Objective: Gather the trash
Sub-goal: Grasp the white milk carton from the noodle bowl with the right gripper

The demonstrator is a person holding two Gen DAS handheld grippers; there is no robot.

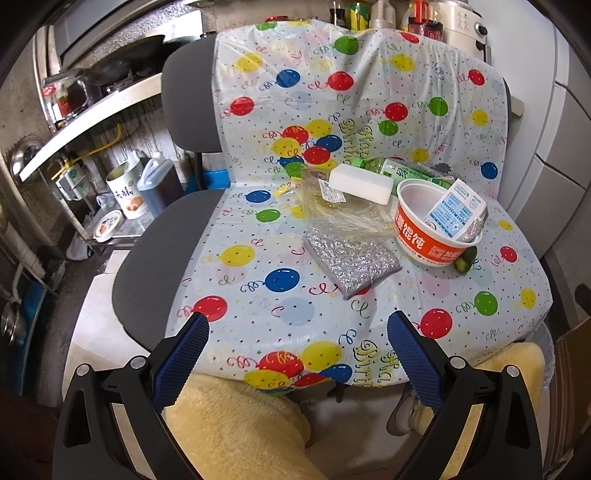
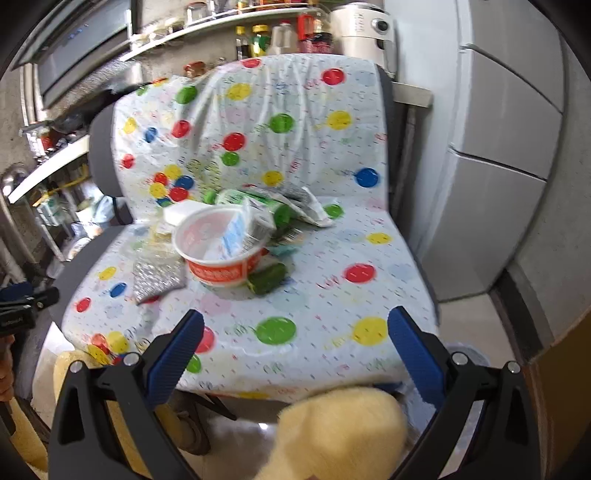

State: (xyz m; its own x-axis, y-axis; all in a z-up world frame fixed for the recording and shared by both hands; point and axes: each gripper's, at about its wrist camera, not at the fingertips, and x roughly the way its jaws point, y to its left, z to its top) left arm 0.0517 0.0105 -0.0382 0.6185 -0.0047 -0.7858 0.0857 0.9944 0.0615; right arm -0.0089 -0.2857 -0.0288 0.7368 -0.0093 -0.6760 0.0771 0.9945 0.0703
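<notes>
A chair seat draped in a balloon-print cover [image 1: 258,295] [image 2: 314,295] holds the trash. An orange-and-white paper bowl [image 1: 432,236] [image 2: 218,266] stands there with a blue-white carton [image 1: 456,208] [image 2: 236,232] tilted inside it. A cucumber piece [image 1: 466,260] [image 2: 266,278] lies against the bowl. Left of the bowl lie a silver scouring cloth [image 1: 351,262] [image 2: 157,275], clear plastic wrap [image 1: 343,214] and a white block [image 1: 360,183]. A green bottle [image 1: 391,168] [image 2: 258,201] lies behind. My left gripper [image 1: 299,332] and right gripper [image 2: 295,328] both hang open over the seat's front edge, holding nothing.
A kitchen shelf [image 1: 92,114] with pans and an oil jug [image 1: 159,184] is to the left. A grey refrigerator [image 2: 498,166] stands on the right. Jars and an appliance [image 2: 364,33] sit behind the chair back. The person's fluffy yellow-clad knees [image 1: 236,435] [image 2: 340,432] are below.
</notes>
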